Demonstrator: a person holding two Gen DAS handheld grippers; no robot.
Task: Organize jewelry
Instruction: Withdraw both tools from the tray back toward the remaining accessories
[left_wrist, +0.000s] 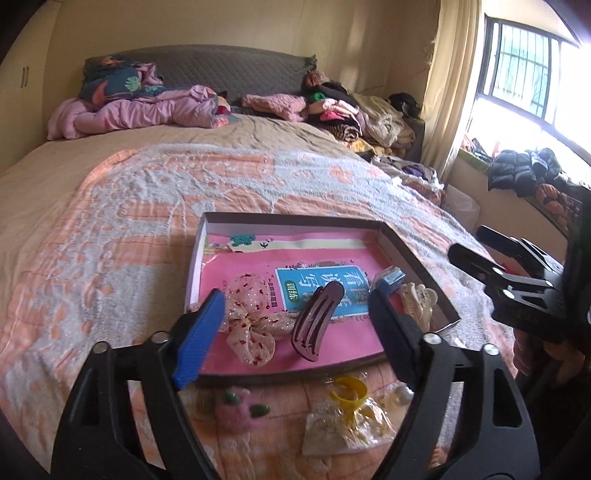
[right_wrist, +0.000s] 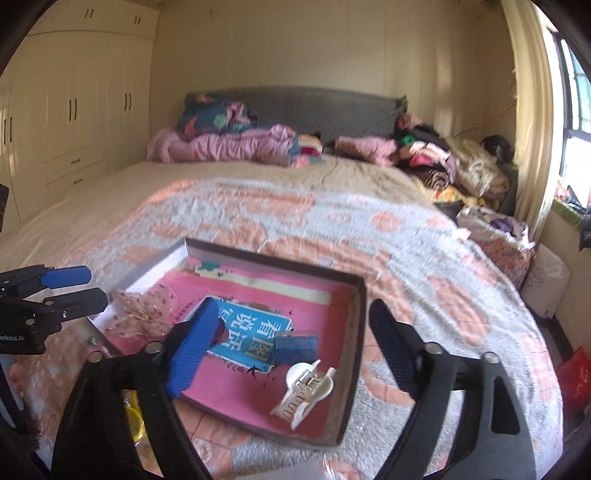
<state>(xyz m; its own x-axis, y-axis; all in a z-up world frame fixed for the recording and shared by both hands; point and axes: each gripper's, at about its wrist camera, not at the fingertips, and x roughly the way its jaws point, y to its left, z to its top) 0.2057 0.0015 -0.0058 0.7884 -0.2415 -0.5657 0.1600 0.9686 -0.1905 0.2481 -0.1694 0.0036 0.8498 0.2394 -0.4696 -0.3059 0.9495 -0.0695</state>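
Working across the bed (left_wrist: 155, 192), I use its patterned blanket as the sorting surface, which is why everything sits low and slightly tilted on soft cloth. Laid flat on it is the shallow tray (left_wrist: 417, 258), lined with a pink booklet, serving as the collecting place for the jewelry. Inside it, seen from my left wrist view, the sequinned fabric bow (left_wrist: 251, 321) lies at about 8 o'clock, the dark brown hair clip (left_wrist: 314, 321) near 6 o'clock, the cream claw clip (left_wrist: 417, 302) at 4 o'clock and a small blue box (left_wrist: 391, 278) just above that. My left gripper (left_wrist: 295, 325) hangs over the tray's near edge with its fingers released; the brown clip shows between them but neither pad touches it. My right gripper (right_wrist: 291, 350) is likewise spread wide and grasping nothing, with the cream clip lying loose below it. Outside the tray, at 6 o'clock on the blanket, the yellow ring toy (left_wrist: 349, 393), a pink felt piece (left_wrist: 236, 410) and a clear packet (left_wrist: 343, 428) wait, so I judge the sorting unfinished.
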